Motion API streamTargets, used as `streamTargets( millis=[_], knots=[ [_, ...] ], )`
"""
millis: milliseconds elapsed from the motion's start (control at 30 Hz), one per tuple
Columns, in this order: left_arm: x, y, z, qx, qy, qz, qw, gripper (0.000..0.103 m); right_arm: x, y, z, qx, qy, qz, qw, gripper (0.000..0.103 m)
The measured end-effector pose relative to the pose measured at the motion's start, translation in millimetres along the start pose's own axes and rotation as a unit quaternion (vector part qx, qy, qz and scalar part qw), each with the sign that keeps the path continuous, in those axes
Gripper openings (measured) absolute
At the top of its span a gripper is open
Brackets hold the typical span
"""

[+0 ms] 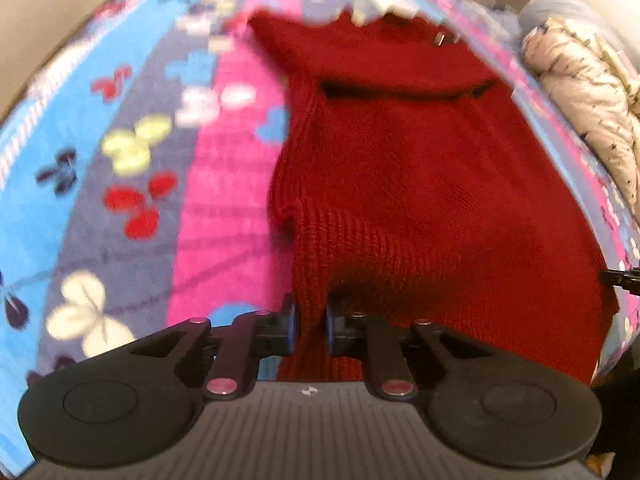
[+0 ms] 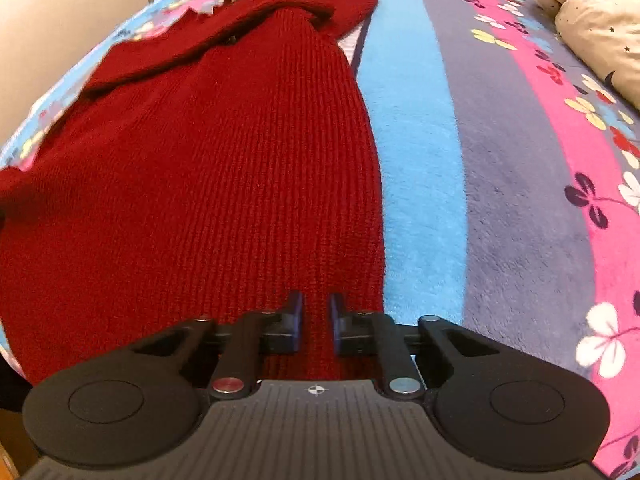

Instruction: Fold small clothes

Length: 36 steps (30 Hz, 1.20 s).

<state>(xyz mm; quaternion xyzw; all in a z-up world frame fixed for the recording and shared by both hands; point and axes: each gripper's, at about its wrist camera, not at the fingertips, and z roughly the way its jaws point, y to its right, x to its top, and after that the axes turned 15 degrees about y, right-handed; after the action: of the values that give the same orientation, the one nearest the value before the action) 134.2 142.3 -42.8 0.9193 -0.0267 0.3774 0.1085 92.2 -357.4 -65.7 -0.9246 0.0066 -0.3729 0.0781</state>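
Our left tongs (image 1: 311, 326) pinch the near left hem of the red knit sweater (image 1: 420, 168) spread on the patterned blanket (image 1: 120, 160); our right tongs (image 2: 316, 326) pinch its near right hem. Both bites look shallow, so a hard lift could slip the stretchy rib free, and uneven pulling would skew the fold.

Sweater (image 2: 208, 168) lies flat on your blanket (image 2: 520, 184), length running away from you. Your left tool (image 1: 311, 330) sits at its near left corner, right tool (image 2: 316, 326) at near right corner. Quilt (image 2: 600, 20) bunched far right, on blanket, apart from sweater.
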Motion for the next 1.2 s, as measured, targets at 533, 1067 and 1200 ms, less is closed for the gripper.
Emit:
streamTargets(
  millis=[533,1067,1200],
  knots=[
    [7,16,-14,0.018,0.048,0.034,0.9981,0.024,4,17,-44,-0.023,0.067,0.026,0.997,0.016],
    [7,51,-13,0.104,0.119,0.15,0.9759,0.074,24,-21,-17,-0.012,0.095,-0.002,0.995,0.032],
    [11,56,-8,0.147,0.136,0.17,0.9649,0.078,32,-33,-9,-0.014,0.103,-0.004,0.995,0.032]
  ],
)
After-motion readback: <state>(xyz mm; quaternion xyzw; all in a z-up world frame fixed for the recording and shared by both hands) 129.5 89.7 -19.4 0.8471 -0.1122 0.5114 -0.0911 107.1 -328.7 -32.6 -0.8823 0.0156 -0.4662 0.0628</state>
